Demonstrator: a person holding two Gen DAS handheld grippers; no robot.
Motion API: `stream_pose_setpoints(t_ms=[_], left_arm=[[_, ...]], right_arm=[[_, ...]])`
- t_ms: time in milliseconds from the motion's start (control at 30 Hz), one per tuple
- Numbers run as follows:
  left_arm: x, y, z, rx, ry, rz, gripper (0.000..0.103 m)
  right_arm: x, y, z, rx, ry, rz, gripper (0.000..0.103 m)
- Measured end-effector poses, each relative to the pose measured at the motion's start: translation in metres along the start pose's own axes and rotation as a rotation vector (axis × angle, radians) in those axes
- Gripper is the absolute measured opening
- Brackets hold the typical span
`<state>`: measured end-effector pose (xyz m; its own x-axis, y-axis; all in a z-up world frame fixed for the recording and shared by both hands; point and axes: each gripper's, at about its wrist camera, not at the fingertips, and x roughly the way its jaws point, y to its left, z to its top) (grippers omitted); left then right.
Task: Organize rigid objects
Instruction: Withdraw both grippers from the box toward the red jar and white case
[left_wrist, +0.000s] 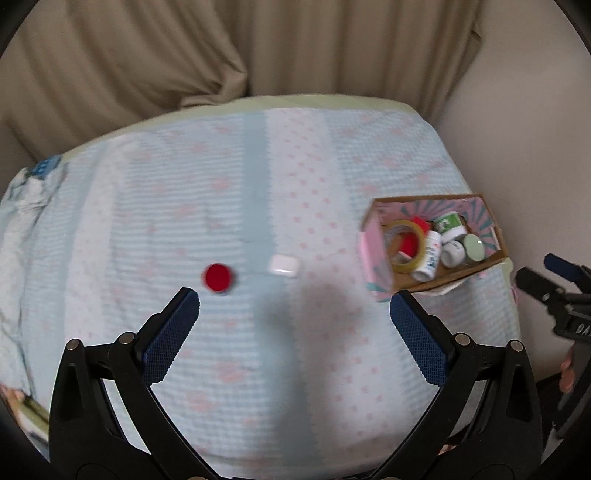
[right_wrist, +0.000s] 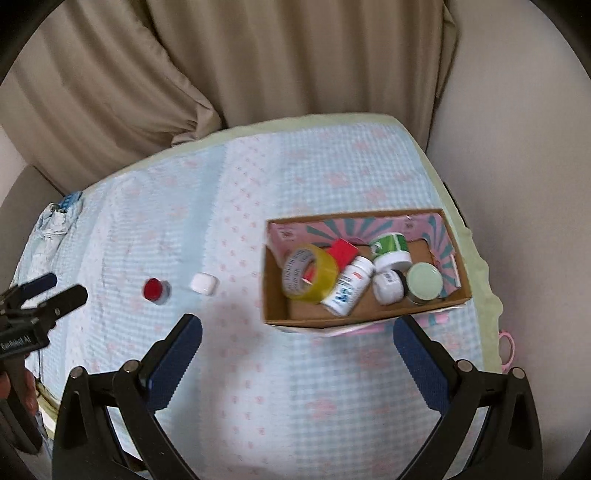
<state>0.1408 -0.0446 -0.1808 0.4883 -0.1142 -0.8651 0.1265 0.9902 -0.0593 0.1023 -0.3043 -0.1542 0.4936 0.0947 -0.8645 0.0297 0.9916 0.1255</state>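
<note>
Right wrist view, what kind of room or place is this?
Probably a bedroom or similar home room. A soft quilted cover with pale blue and pink print lies over what looks like a bed, beige curtains hang behind it, and a cardboard box of small household items sits on top.

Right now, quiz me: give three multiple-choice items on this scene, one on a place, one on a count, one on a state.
1. Where does the white case lie?
A. in the box
B. on the bedspread, between the red-topped jar and the box
C. held in the tongs

2. How many loose things lie on the bedspread outside the cardboard box?
A. two
B. four
C. none

3. How do the right tongs stand?
A. shut on the tape roll
B. shut and empty
C. open and empty

Key: 1 B, it sits right of the red-topped jar and left of the box. 2 A, only jar and case lie outside. 3 C, the blue pads are wide apart with nothing between.
</note>
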Motion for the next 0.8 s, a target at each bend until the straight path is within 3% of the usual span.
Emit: stream_pose_setpoints(t_ms=[200,433,600,800], left_arm=[[-0.018,0.067,-0.02,-0.046,-0.012,-0.003,0.103],[-0.013,0.133,-0.031,-0.035,-0.022,0.014,0.103],[0.018,0.167,-0.032,-0.011,-0.013,-0.012,0.103],[0.077,0.177,-0.039,0.066,0.021,-0.026,0.103]], right_arm=[[-0.009,0.057,-0.004,0.018,-0.02,-0.004,0.103],[0.016,0.121,-0.014,0.045,0.009,-0.008,0.103],[0.044,0.151,-0.02,0.08,0.026,-0.019,0.103],[0.094,0.17,-0.023,0.162,0.088,-0.013,0.103]])
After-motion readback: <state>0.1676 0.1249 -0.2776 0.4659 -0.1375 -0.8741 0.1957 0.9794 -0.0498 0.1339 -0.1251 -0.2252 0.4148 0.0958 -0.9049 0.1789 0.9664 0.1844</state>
